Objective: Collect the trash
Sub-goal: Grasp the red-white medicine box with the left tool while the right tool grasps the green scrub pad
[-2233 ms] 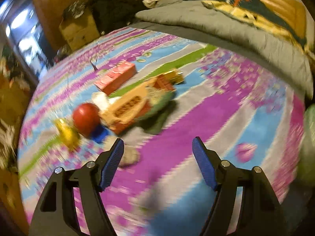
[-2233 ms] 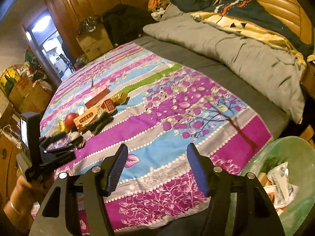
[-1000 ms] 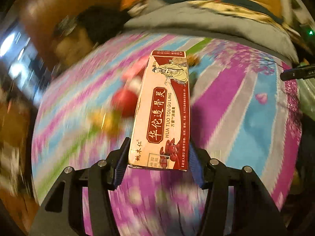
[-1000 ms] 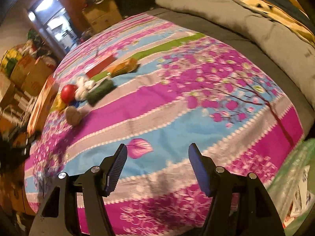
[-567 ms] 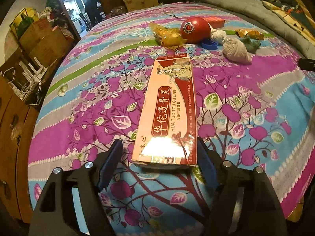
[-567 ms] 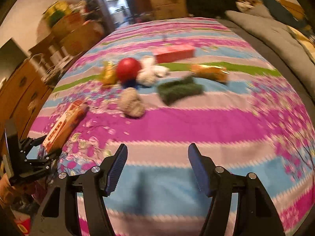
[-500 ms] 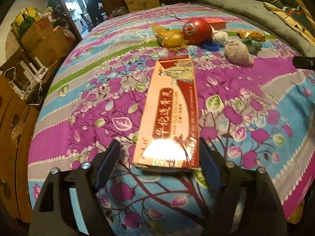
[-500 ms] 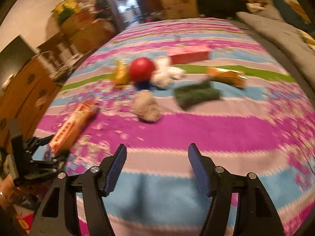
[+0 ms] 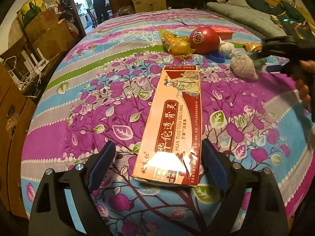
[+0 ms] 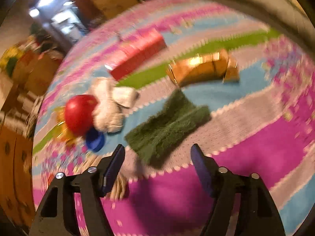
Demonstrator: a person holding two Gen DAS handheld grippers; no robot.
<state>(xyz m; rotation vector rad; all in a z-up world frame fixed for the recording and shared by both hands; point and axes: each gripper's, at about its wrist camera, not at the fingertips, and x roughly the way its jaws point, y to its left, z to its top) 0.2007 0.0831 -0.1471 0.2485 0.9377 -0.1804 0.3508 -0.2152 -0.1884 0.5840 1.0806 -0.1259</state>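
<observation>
Left claw [image 9: 157, 162] stood wide at bottom centre of its view; its jaws had just been opening, w/ the long medicine box [image 9: 174, 122] lying flat on the bedspread [image 9: 82, 106] between them, left pad clear of it, right pad just beside its edge, contact unclear. Beyond the box, upper centre: yellow wrapper [image 9: 176, 43], red ball [image 9: 203, 40], blue cap [image 9: 216, 57], white wad [image 9: 226, 48] and a grey sock ball [image 9: 244, 67], all bunched close. Right claw [image 9: 275, 66] showed blurred at the right edge, near the sock ball. Cardboard boxes [image 9: 47, 33] stacked upper left, off the bed. Right wrist view was motion-blurred: right claw [image 10: 157, 167] open mid-wide, jaws closing a little, nothing gripped; green cloth [image 10: 167, 125] lay just ahead of the tips, centre frame. Gold wrapper [image 10: 202, 68] upper right, red box [image 10: 137, 53] upper centre, red ball [image 10: 79, 114] and blue cap [image 10: 95, 140] at left.
</observation>
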